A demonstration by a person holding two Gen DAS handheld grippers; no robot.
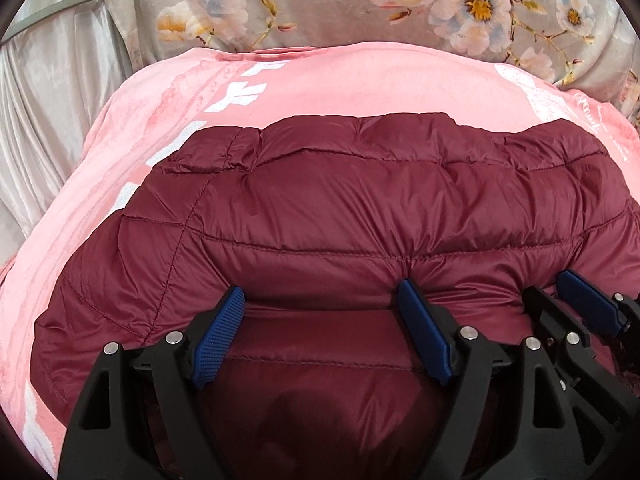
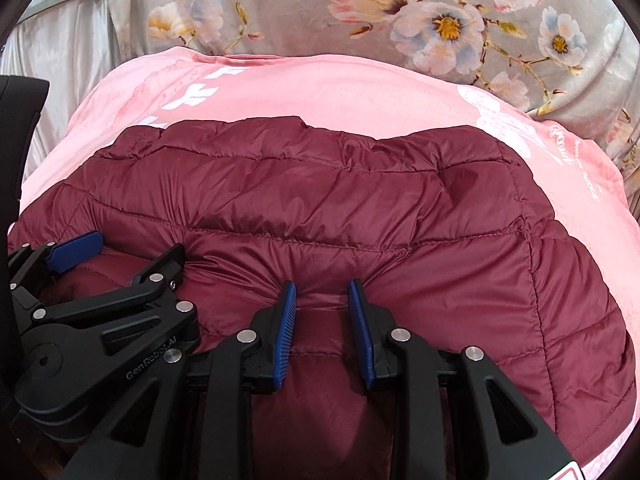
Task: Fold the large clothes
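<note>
Maroon quilted jacket [image 1: 360, 208] lies spread over a pink blanket [image 1: 320, 80] with white lettering; grey floral fabric [image 1: 320, 4] shows beyond the blanket's far edge, pale satin cloth [image 1: 52, 120] off to the left.

Left gripper [image 1: 322, 304]: fingers [image 1: 218, 336] set wide apart, blue ribbed pads facing each other across a broad gap. Both tips press down into the jacket's padding near its near edge; the fabric dents and puckers at the tips. Nothing pinched between them. From the right wrist view the same gripper [image 2: 138, 254] sits at the left, fingers spread, resting on the jacket [image 2: 340, 208].

Right gripper [image 2: 322, 294]: fingers [image 2: 286, 332] narrow, parted only a little, with a raised ridge of jacket fabric bunched between the pads. Cloth gathers into creases right at the tips. Whether the pads fully clamp the fold, I cannot tell.

The two grippers sit close, side by side, right gripper [image 1: 552, 286] just beside the left.
</note>
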